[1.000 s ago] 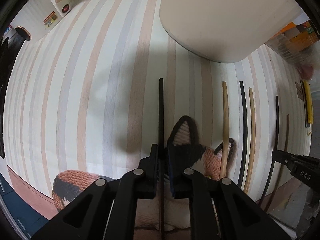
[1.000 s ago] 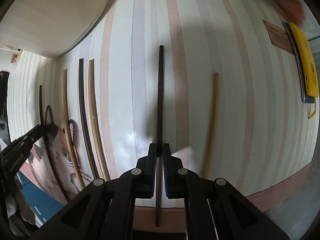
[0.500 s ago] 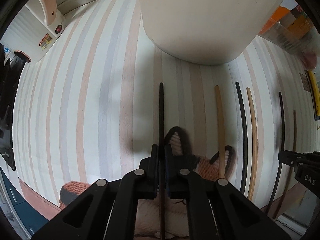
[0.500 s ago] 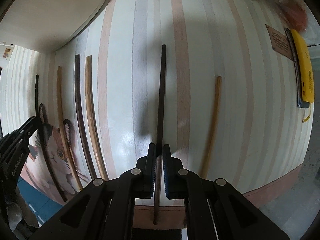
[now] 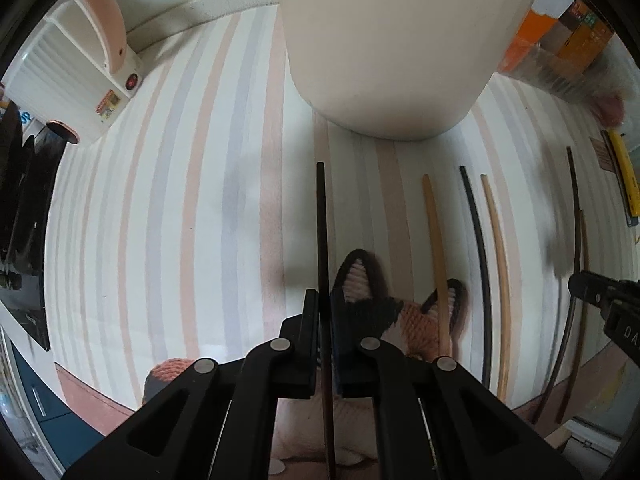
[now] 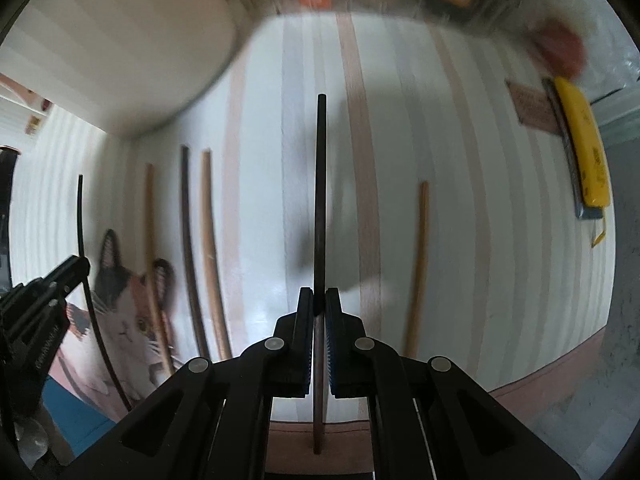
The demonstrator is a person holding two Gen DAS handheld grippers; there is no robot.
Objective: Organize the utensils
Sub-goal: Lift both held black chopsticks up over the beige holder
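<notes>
My left gripper (image 5: pixel 324 300) is shut on a thin black chopstick (image 5: pixel 321 220), which points forward above the striped mat (image 5: pixel 192 220). It also shows at the left of the right wrist view, as the left gripper (image 6: pixel 78 268) with its black chopstick (image 6: pixel 82 220). My right gripper (image 6: pixel 319 296) is shut on a dark brown chopstick (image 6: pixel 320 184), held off the mat. Between the two grippers three chopsticks lie side by side: tan (image 5: pixel 436 248), black (image 5: pixel 478 248), tan (image 5: pixel 498 264). Another tan chopstick (image 6: pixel 418 260) lies to the right.
A tall cream container (image 5: pixel 392 48) stands close ahead on the mat. A knitted cat coaster (image 5: pixel 400 320) lies under the left gripper. A yellow utility knife (image 6: pixel 586 152) sits at the right edge, a white appliance (image 5: pixel 68 76) at the far left, and a clear box (image 5: pixel 560 48) behind.
Both grippers have risen a little and moved forward toward the cream container, each carrying its chopstick. The container looms larger in the left wrist view. Jaws stay shut.
</notes>
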